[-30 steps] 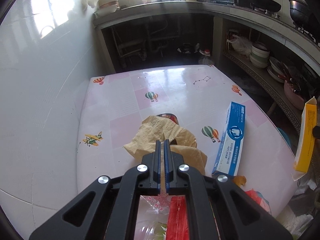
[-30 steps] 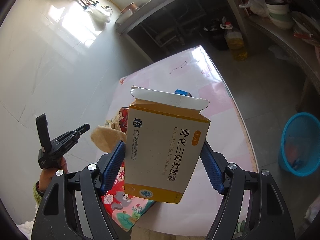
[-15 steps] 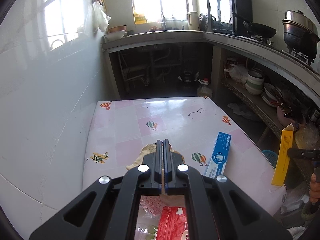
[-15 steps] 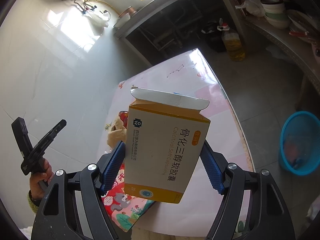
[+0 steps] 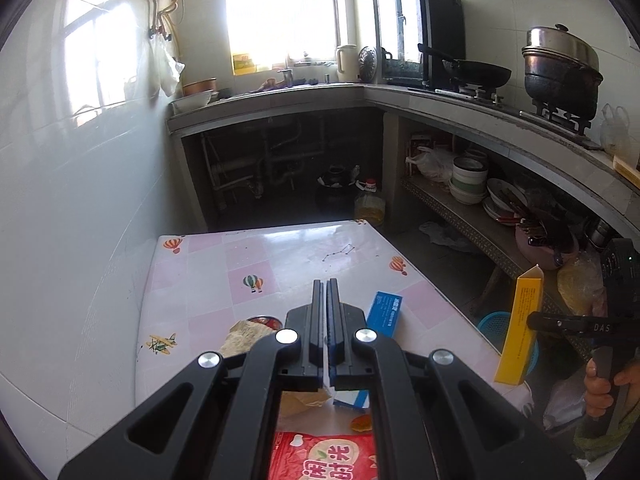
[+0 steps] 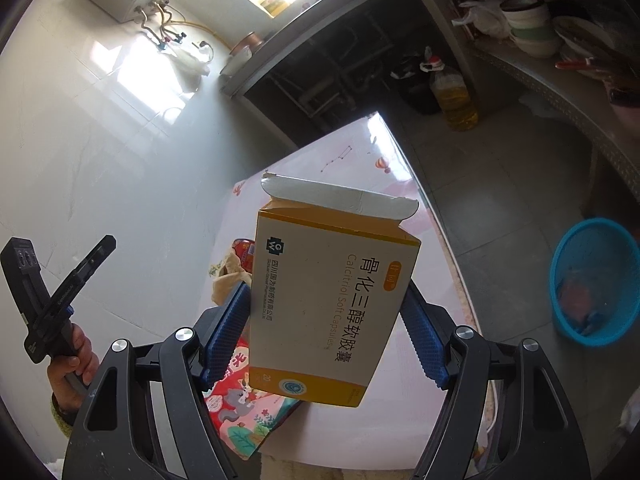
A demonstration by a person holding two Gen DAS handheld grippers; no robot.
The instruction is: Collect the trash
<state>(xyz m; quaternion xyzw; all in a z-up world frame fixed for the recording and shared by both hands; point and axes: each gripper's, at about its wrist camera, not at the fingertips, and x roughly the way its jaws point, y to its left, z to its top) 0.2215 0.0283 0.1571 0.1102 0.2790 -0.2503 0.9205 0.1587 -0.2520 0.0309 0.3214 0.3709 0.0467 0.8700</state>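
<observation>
My right gripper [image 6: 326, 316] is shut on an orange and white medicine box [image 6: 328, 304] and holds it in the air over the table's right edge; the box also shows in the left wrist view [image 5: 520, 328]. My left gripper [image 5: 327, 292] is shut and empty, raised above the table [image 5: 280, 256]. On the table lie a blue box [image 5: 384, 312], crumpled brown paper [image 5: 244, 334] over a red can [image 5: 266, 321], and a red snack bag [image 5: 324, 456]. A blue trash basket [image 6: 596, 280] stands on the floor right of the table.
A colourful snack wrapper [image 6: 240, 416] lies at the table's near edge. A white tiled wall [image 5: 60, 200] borders the table on the left. Counter shelves with bowls [image 5: 468, 184] and an oil bottle [image 6: 454, 100] stand beyond and to the right.
My left gripper has risen and tilted up, away from the brown paper, still shut. My right gripper holds the medicine box almost still.
</observation>
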